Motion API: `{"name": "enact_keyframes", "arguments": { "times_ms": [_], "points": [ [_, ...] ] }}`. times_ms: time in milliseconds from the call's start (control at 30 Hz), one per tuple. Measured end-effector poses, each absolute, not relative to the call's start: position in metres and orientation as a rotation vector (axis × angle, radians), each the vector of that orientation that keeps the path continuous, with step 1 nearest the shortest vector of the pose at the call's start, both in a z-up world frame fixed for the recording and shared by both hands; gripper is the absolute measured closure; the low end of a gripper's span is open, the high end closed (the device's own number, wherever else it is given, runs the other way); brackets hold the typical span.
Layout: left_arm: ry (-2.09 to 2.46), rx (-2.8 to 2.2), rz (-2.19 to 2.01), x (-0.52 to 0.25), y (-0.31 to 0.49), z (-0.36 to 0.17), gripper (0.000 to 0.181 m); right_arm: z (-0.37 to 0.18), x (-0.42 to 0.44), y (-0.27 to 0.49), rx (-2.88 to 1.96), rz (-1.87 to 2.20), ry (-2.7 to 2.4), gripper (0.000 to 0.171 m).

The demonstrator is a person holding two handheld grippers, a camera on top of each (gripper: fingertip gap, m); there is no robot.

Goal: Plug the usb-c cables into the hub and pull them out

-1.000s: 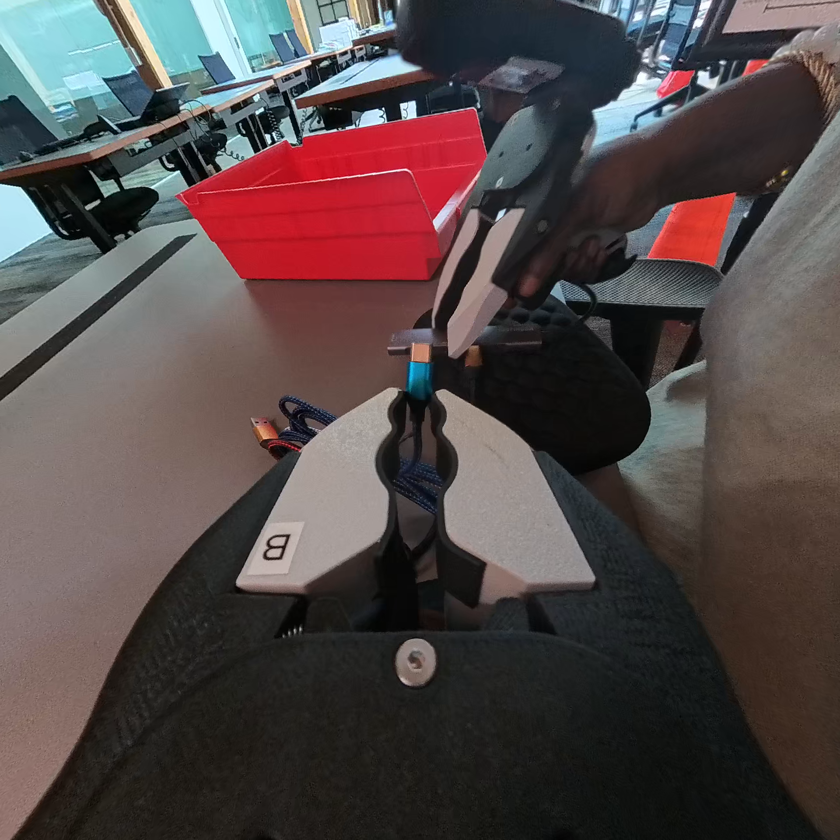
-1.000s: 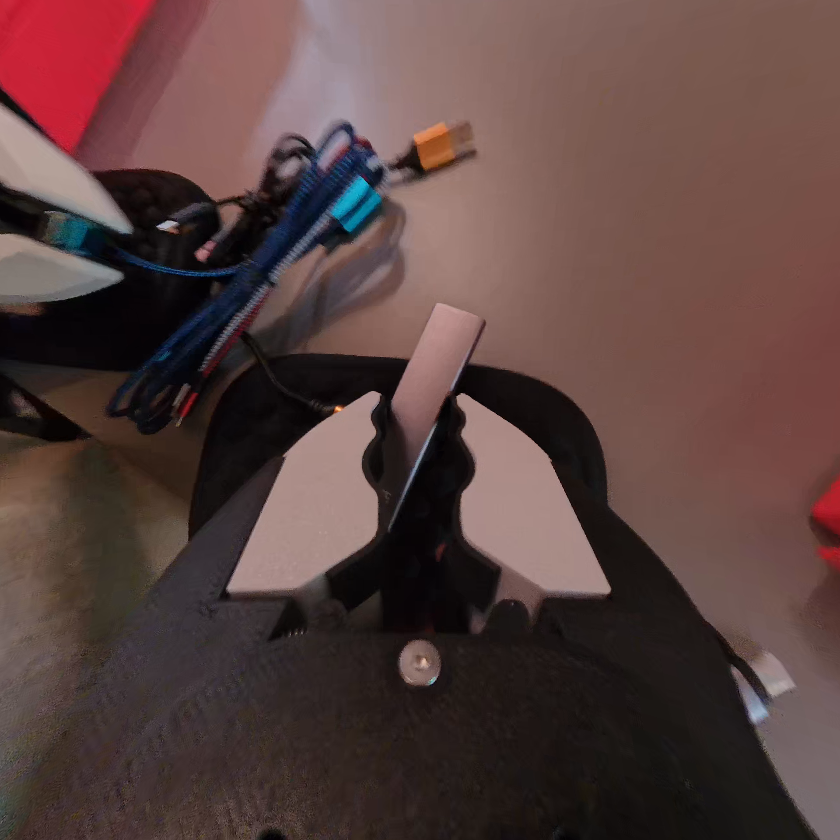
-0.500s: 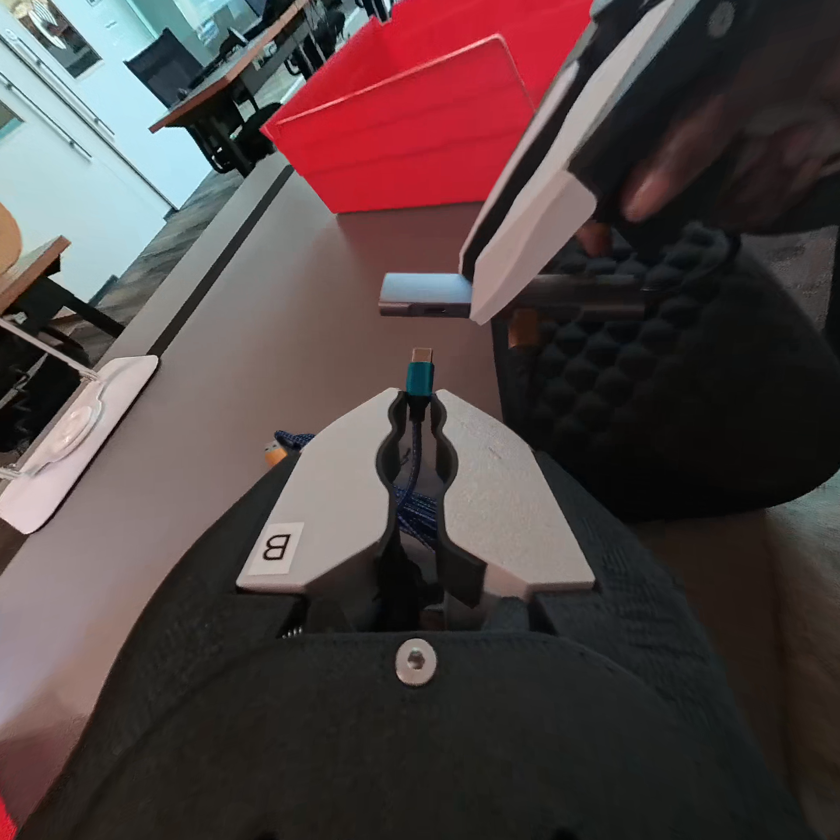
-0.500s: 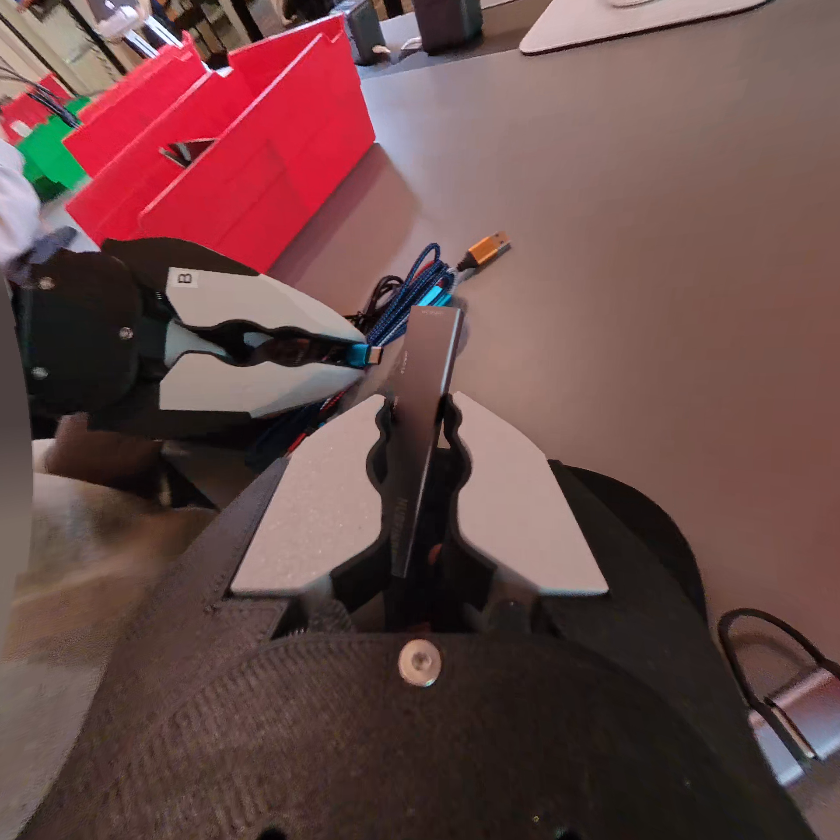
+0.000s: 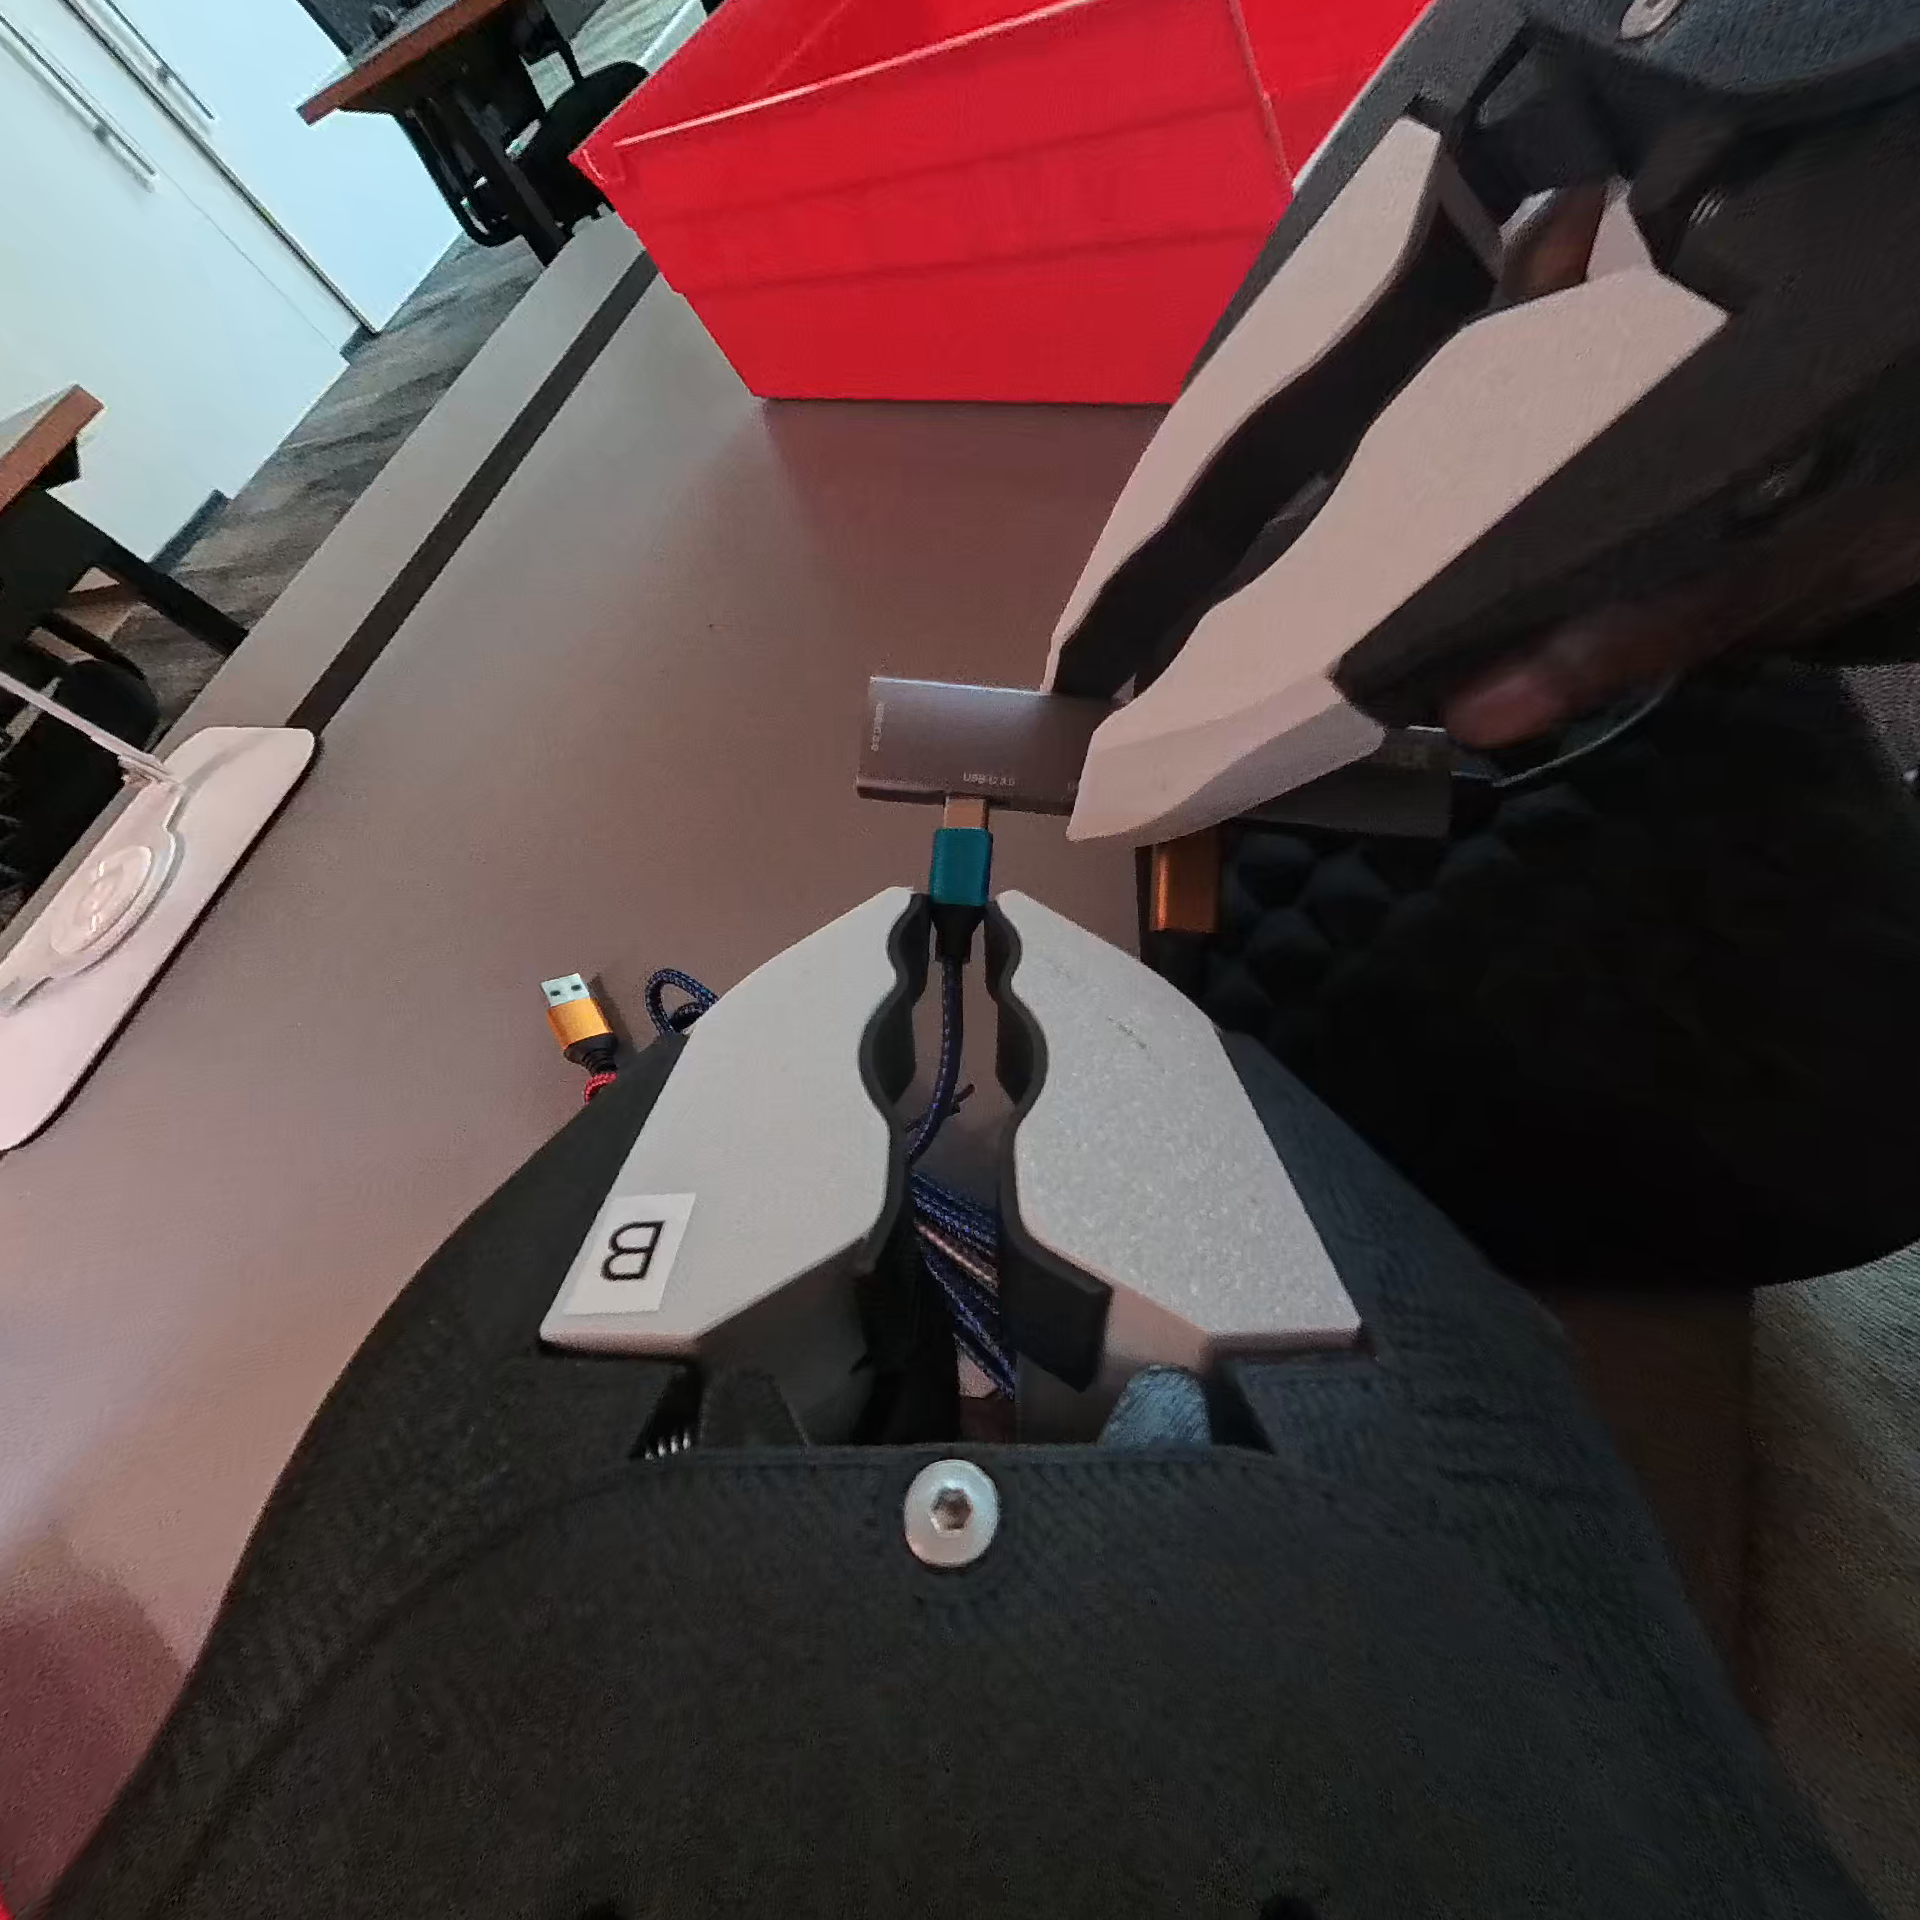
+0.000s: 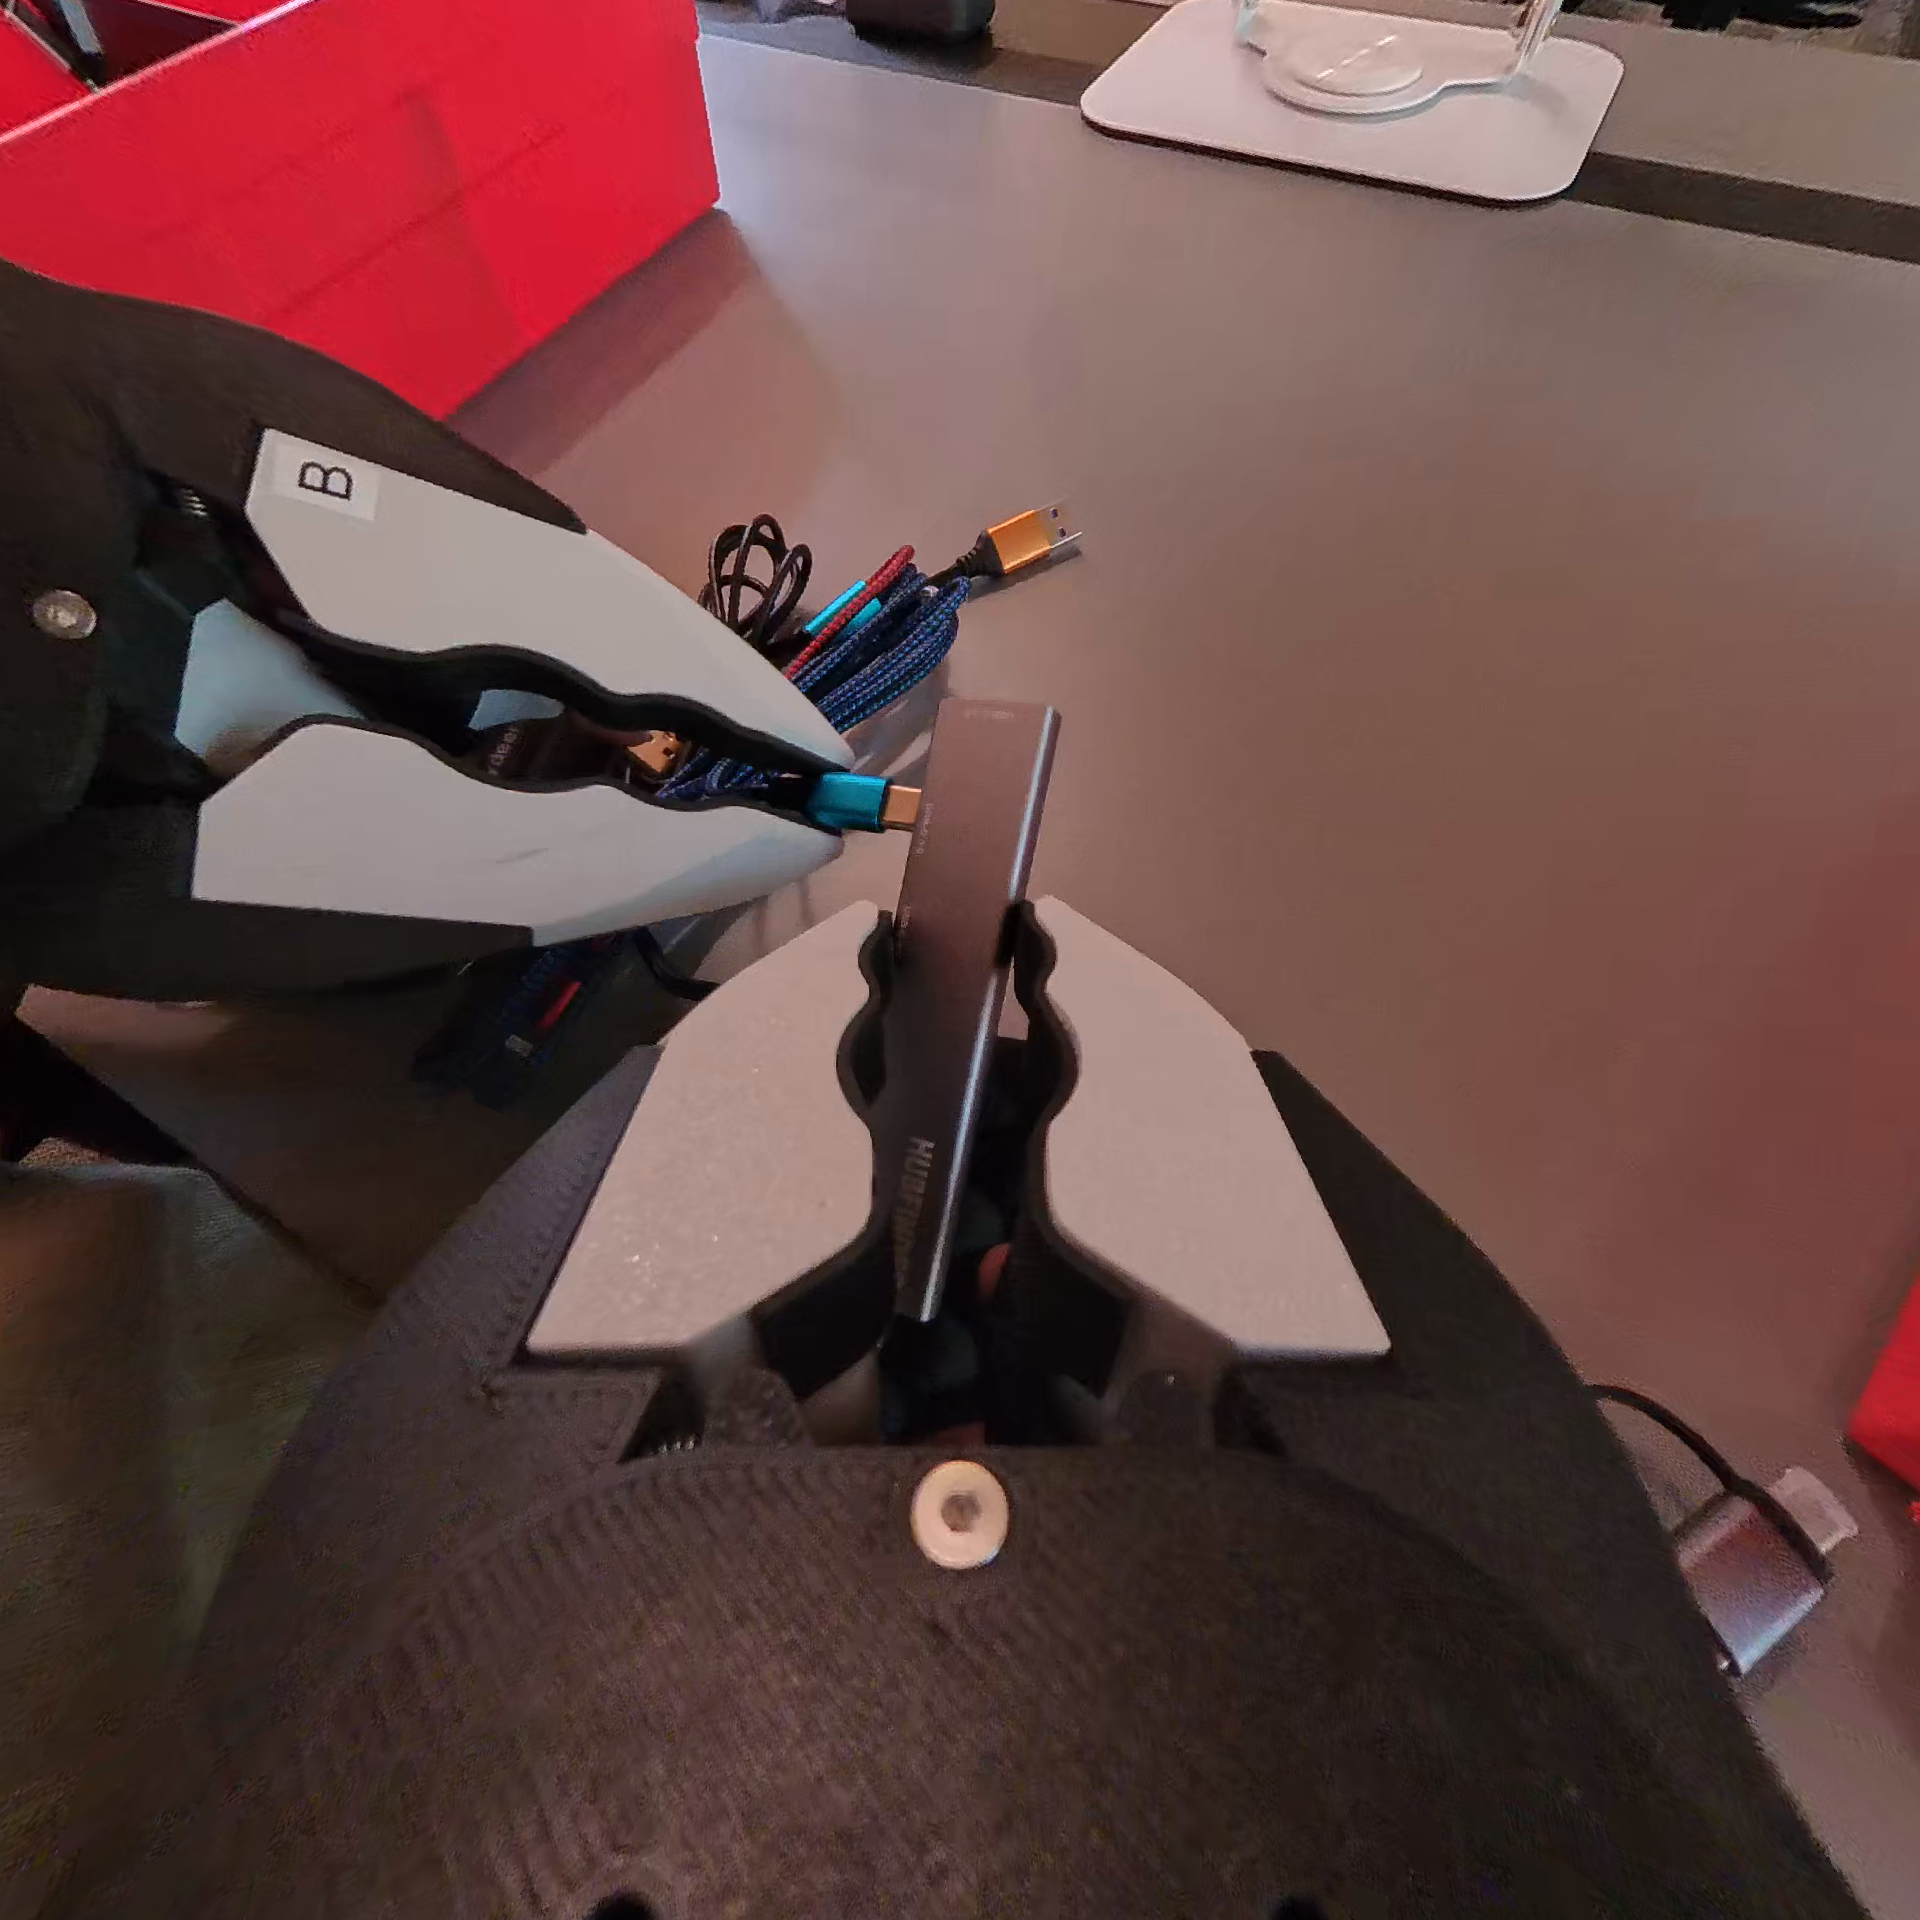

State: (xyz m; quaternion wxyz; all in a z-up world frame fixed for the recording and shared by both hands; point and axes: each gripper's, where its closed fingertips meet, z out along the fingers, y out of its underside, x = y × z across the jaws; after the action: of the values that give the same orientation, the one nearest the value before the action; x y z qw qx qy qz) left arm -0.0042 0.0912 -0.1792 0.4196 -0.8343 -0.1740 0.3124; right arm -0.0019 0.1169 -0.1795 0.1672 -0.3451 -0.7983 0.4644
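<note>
Left tool (image 5: 948, 914) clamped on teal usb-c plug (image 5: 960, 868) of blue braided cable (image 5: 948, 1039), metal tip at hub (image 5: 961, 743) port, seemingly partly seated. Right tool (image 6: 951, 914) clamped on grey hub (image 6: 977, 831), held edge-up above brown table (image 6: 1403, 623). Behind: cable bundle (image 6: 883, 644) with orange plug (image 6: 1023, 542), red bin (image 5: 966, 208), white mat (image 6: 1351, 114).

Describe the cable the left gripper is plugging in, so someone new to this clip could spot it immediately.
Start at the red bin on the brown table; in front of it the right gripper holds a grey hub. The cable is pinched in the left gripper, tip at the hub's side. Its teal connector shell sets it apart from the orange plug lying nearby.
</note>
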Motion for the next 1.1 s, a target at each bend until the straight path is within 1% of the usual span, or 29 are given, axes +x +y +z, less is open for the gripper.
{"name": "enact_keyframes", "arguments": {
  "times_ms": [433, 667, 867, 1100],
  "points": [
    [-0.389, -2.125, 0.826, -0.003, 0.094, -0.185, 0.171, -0.184, -0.001, 0.116, -1.030, 1.368, -2.308, 0.150],
    [-0.416, -2.044, 0.681, 0.000, 0.091, -0.178, 0.171, -0.178, 0.003, 0.109, -0.981, 1.435, -2.386, 0.149],
    [-0.393, -2.050, 0.700, 0.002, 0.091, -0.178, 0.171, -0.179, 0.004, 0.109, -0.873, 1.263, -2.405, 0.149],
    [-0.317, -2.045, 0.669, 0.007, 0.091, -0.178, 0.171, -0.176, 0.009, 0.105, -0.740, 1.231, -2.466, 0.150]
  ]
}}
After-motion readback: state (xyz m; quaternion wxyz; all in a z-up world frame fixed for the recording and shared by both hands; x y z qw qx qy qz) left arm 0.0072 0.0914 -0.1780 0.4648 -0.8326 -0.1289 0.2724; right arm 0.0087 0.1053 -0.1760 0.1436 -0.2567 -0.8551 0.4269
